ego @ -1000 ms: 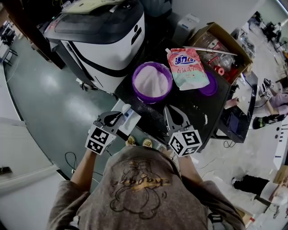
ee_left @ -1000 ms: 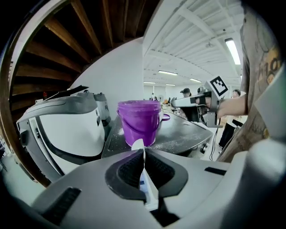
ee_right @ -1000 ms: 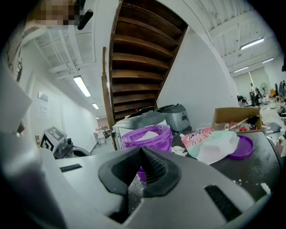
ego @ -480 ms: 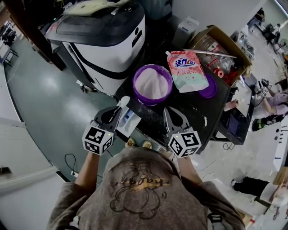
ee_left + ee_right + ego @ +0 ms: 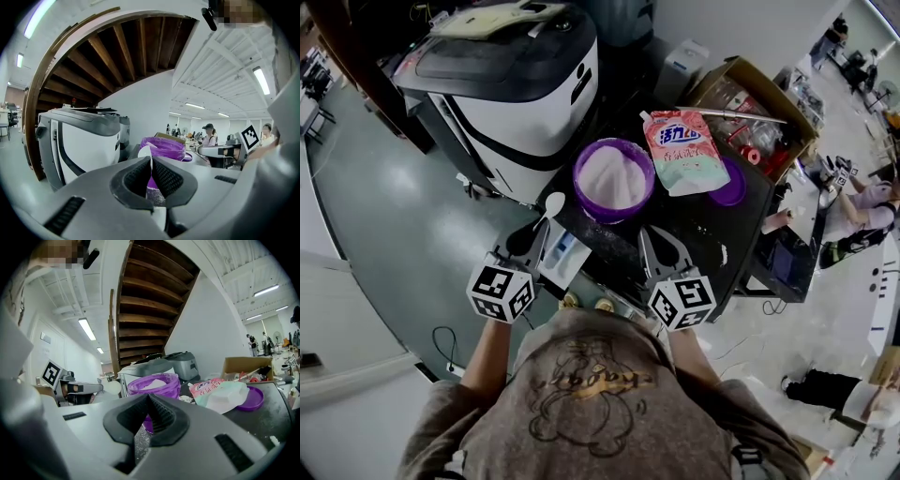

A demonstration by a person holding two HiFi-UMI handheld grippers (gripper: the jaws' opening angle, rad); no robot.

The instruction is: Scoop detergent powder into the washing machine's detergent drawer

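Note:
My left gripper point(image 5: 530, 242) is shut on the handle of a white spoon point(image 5: 552, 203), which points up toward the purple bowl point(image 5: 614, 178) heaped with white powder. In the left gripper view the jaws point(image 5: 151, 171) pinch the thin spoon point(image 5: 145, 152) edge-on, with the purple bowl point(image 5: 165, 147) just behind. The white detergent drawer point(image 5: 562, 258) lies right of that gripper at the table's front edge. My right gripper point(image 5: 656, 242) is shut and empty on the dark table, in front of the bowl point(image 5: 154, 384). The washing machine point(image 5: 511, 84) stands at the back left.
A pink and white detergent bag point(image 5: 680, 148) lies right of the bowl, partly over a purple lid point(image 5: 731, 186). A cardboard box point(image 5: 750, 108) with bottles sits behind them. The dark table point(image 5: 694, 234) carries spilled powder. People sit at desks on the far right.
The left gripper has shifted a little left with the spoon, whose bowl end now points closer to the purple bowl's rim. The right gripper has stayed put.

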